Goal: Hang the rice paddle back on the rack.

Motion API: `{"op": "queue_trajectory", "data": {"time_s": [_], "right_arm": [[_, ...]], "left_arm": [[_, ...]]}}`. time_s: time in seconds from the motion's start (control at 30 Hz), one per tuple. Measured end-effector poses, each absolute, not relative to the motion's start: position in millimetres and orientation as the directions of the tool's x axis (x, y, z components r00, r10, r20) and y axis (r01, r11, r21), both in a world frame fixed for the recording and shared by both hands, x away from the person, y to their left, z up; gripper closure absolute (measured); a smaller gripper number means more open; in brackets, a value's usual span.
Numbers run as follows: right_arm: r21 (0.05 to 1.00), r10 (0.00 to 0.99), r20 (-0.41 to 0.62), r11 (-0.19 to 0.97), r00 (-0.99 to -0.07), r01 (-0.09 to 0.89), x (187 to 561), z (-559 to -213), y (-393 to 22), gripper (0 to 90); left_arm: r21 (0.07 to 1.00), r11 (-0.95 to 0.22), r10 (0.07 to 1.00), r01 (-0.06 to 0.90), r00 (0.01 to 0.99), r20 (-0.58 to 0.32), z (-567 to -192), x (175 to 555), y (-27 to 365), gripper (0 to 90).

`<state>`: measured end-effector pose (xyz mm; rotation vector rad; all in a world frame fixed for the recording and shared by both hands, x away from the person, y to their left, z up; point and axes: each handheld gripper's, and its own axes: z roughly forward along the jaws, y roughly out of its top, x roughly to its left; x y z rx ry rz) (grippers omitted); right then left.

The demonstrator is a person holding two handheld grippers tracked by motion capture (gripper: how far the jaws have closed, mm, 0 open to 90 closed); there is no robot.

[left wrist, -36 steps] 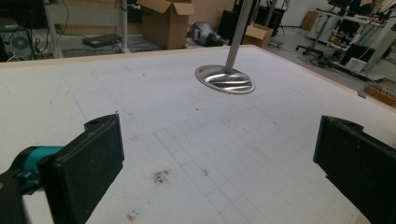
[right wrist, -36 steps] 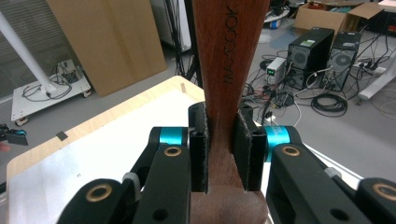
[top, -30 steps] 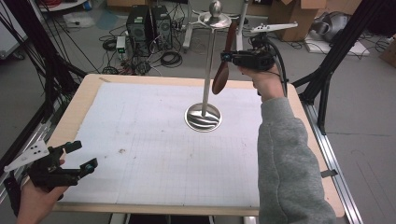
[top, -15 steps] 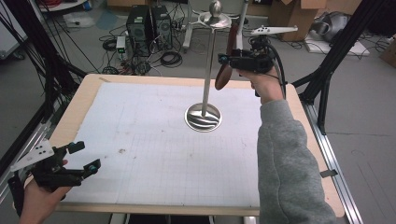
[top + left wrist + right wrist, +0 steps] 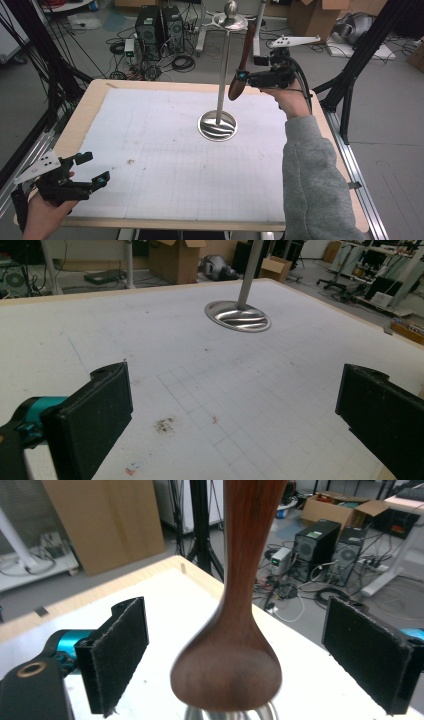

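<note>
A dark wooden spoon (image 5: pixel 241 70) hangs bowl-down beside the pole of a metal stand (image 5: pixel 223 75), with its handle reaching up to the stand's top disc. My right gripper (image 5: pixel 249 68) is held level at the spoon's lower part. Its jaws have just been opening and now stand wide. The spoon (image 5: pixel 235 630) is between the pads (image 5: pixel 122 650) without touching them. My left gripper (image 5: pixel 94 168) hovers open over the mat's near left corner, with nothing between its jaws (image 5: pixel 235 410).
The stand's round steel base (image 5: pixel 217 126) sits at the middle back of the white grid mat (image 5: pixel 165 165) on a wooden table (image 5: pixel 85 107). Computer towers (image 5: pixel 160 25), cables and boxes lie on the floor beyond. Black frame posts (image 5: pixel 350 75) stand at the table's right.
The right gripper's jaws have opened off the spoon, which stays hanging by the stand. The right hand has barely shifted. The left gripper has kept still.
</note>
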<state>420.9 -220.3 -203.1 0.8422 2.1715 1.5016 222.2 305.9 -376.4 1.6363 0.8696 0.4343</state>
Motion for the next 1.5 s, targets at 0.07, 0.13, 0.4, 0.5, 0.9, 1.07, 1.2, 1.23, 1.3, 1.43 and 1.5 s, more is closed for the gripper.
{"op": "queue_trajectory", "data": {"time_s": [0.07, 0.13, 0.4, 0.5, 0.9, 1.07, 1.2, 1.23, 1.3, 1.43, 1.5], "right_arm": [[0.93, 0.655, 0.033, 0.257, -0.755, 0.263, 418, -206, -222, 10.3], [0.928, 0.65, 0.018, 0.271, -0.76, 0.254, 414, -208, -224, 10.3], [0.934, 0.645, 0.013, 0.265, -0.764, 0.24, 399, -217, -235, 10.3], [0.931, 0.641, 0.023, 0.266, -0.767, 0.251, 395, -223, -238, 10.3], [0.932, 0.635, 0.042, 0.253, -0.771, 0.259, 374, -248, -250, 10.3], [0.933, 0.637, 0.063, 0.236, -0.768, 0.273, 367, -256, -260, 10.3], [0.936, 0.645, 0.058, 0.23, -0.762, 0.266, 361, -261, -266, 10.3], [0.936, 0.65, 0.057, 0.229, -0.758, 0.266, 359, -264, -268, 10.3], [0.937, 0.65, 0.057, 0.228, -0.758, 0.266, 357, -268, -271, 10.3], [0.935, 0.652, 0.059, 0.229, -0.756, 0.271, 353, -280, -275, 10.3], [0.932, 0.654, 0.06, 0.234, -0.754, 0.277, 352, -285, -276, 10.3]], "left_arm": [[0.952, -0.048, 0.736, 0.303, 0.655, -0.172, -376, 222, 305, 2.2], [0.952, -0.046, 0.735, 0.301, 0.656, -0.172, -376, 223, 305, 2.2], [0.954, -0.039, 0.728, 0.296, 0.663, -0.176, -374, 225, 303, 2.2], [0.955, -0.047, 0.728, 0.293, 0.665, -0.168, -373, 227, 302, 2.2], [0.96, -0.039, 0.72, 0.276, 0.674, -0.165, -366, 234, 296, 2.2], [0.962, -0.046, 0.711, 0.268, 0.685, -0.156, -364, 234, 291, 2.2], [0.962, -0.047, 0.709, 0.267, 0.688, -0.156, -364, 236, 289, 2.2], [0.963, -0.047, 0.709, 0.267, 0.687, -0.156, -364, 237, 290, 2.2], [0.962, -0.042, 0.709, 0.268, 0.687, -0.16, -365, 238, 290, 2.2], [0.962, -0.036, 0.707, 0.272, 0.687, -0.168, -366, 239, 289, 2.2], [0.961, -0.04, 0.707, 0.274, 0.687, -0.167, -366, 239, 289, 2.2]]}}
